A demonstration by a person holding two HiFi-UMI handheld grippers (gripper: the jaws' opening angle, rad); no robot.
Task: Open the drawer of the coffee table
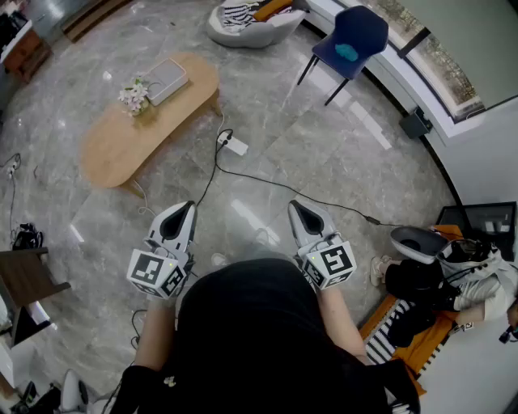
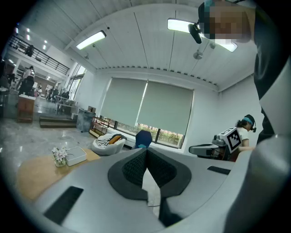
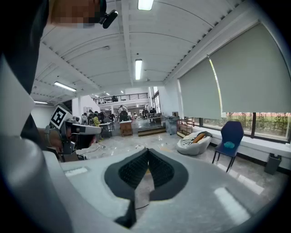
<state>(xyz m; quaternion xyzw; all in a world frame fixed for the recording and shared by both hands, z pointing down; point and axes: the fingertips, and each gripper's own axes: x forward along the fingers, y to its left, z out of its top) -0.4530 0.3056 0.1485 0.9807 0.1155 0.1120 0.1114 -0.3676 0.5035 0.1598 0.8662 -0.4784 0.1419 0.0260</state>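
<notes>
The oval wooden coffee table [image 1: 121, 141] stands on the marble floor, well ahead of me and to the left; its drawer does not show from above. In the left gripper view the coffee table [image 2: 34, 175] lies far off at the lower left. My left gripper [image 1: 188, 207] and right gripper [image 1: 294, 207] hover side by side in front of my body, far short of the table. Both are shut with nothing between the jaws: left gripper [image 2: 146, 152], right gripper [image 3: 148, 152].
On the table sit a small flower bunch [image 1: 133, 97] and a white box [image 1: 167, 79]. A power strip [image 1: 235, 145] with cables lies on the floor beside it. A blue chair [image 1: 350, 40] and a white lounge seat [image 1: 251, 24] stand further back. Bags and shoes [image 1: 429, 279] lie at my right.
</notes>
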